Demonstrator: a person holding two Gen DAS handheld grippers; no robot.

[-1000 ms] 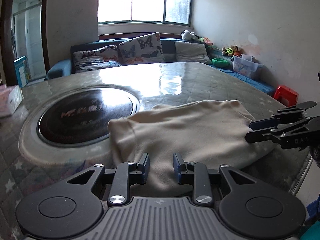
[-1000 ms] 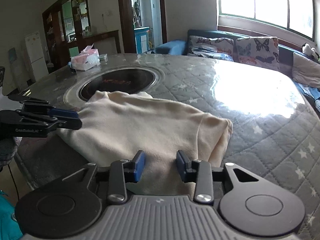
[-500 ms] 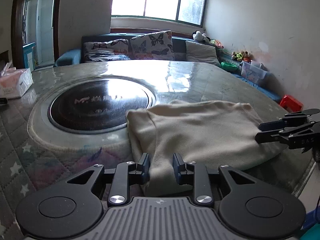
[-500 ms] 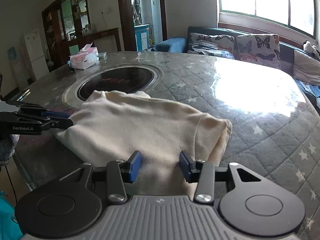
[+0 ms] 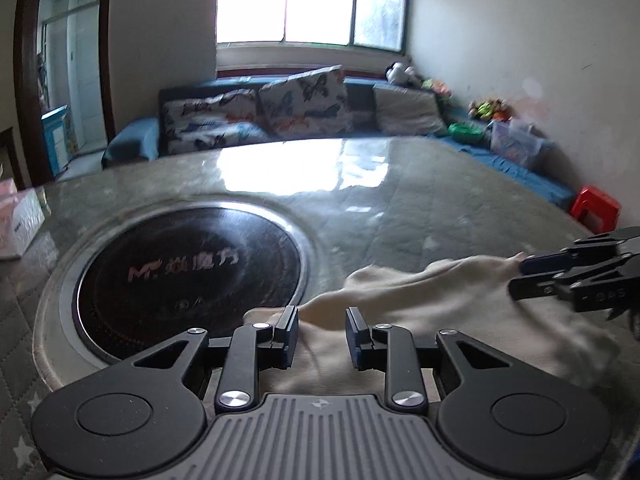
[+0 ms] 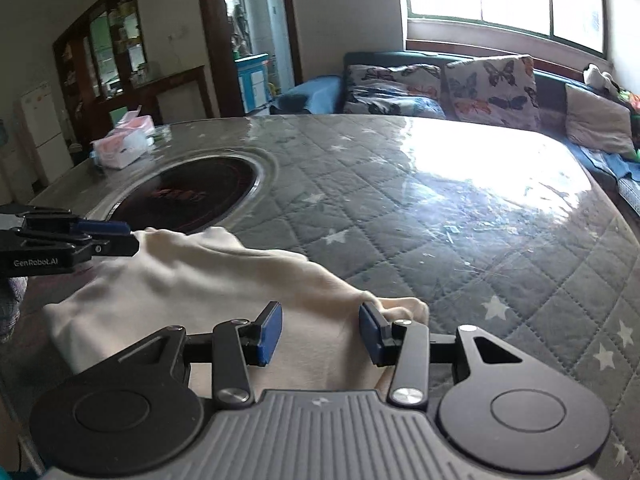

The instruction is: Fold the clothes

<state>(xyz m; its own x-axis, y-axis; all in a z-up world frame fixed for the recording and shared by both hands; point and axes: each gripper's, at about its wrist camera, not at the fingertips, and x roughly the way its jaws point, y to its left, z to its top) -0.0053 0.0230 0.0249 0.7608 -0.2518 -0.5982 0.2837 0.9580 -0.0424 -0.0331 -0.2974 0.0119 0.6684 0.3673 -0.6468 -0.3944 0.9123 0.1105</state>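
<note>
L tongs open over cream garment, R tongs at far edge

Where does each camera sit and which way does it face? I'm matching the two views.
Left wrist: on the left gripper, facing the window; the right gripper shows at right.
Right wrist: on the right gripper, facing the doorway; the left gripper shows at left.
Shared: cream garment, round cooktop, butterfly cushions.

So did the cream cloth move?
Yes. The cream fleece cloth has bunched back toward the near table edge, now barely overlapping the round black hotplate it partly covered before.
</note>
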